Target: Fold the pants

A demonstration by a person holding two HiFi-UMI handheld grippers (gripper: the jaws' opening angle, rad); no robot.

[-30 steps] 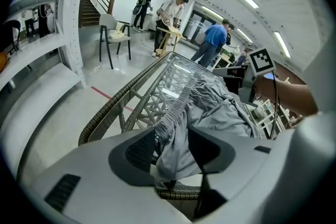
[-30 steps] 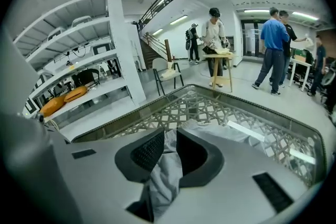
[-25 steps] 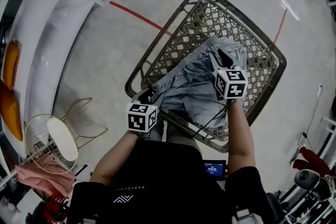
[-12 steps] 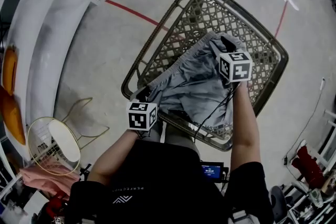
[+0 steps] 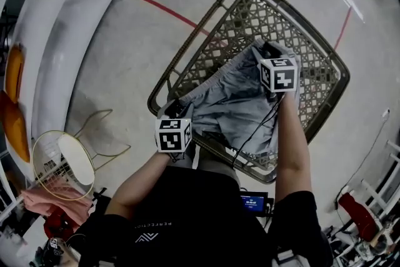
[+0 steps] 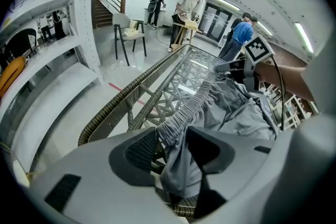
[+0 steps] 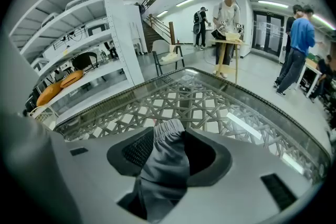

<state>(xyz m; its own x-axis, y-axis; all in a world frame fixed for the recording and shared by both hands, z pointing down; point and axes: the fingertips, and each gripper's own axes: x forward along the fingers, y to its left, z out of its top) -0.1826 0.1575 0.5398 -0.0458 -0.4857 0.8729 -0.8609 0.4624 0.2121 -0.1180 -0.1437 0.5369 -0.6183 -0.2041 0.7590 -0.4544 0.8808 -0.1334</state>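
Two grippers are working the grey pants (image 5: pixel 231 106) with the gathered elastic waistband, which are lying rumpled across the brown woven wicker table (image 5: pixel 250 15). Its top is an open lattice inside a thick braided rim, and ceiling lights are glinting off it. The pants are spreading from the near left corner of the tabletop towards its right edge and reaching the near edge.

At that near left corner the left gripper (image 5: pixel 175 110) is pointing down at one end of the waistband. Its jaws have just been closing, with cloth draping between them, but the pads are standing apart and not pinching. Over by the right edge the right gripper (image 5: pixel 269 52) is sitting at the other end of the waistband. Its jaws have just been opening and are gaping wide, a fold of grey fabric standing loose between them.

Around the table, pale grey concrete floor (image 5: pixel 131 65) is showing a red painted line (image 5: pixel 165 9). White shelving (image 5: pixel 56 40) is running down the left, a round gold wire stand (image 5: pixel 62 166) is sitting below it, and a pink cloth (image 5: pixel 44 203) is bunched beside that. Several people (image 7: pixel 228 13) are standing at the back of the bright hall.
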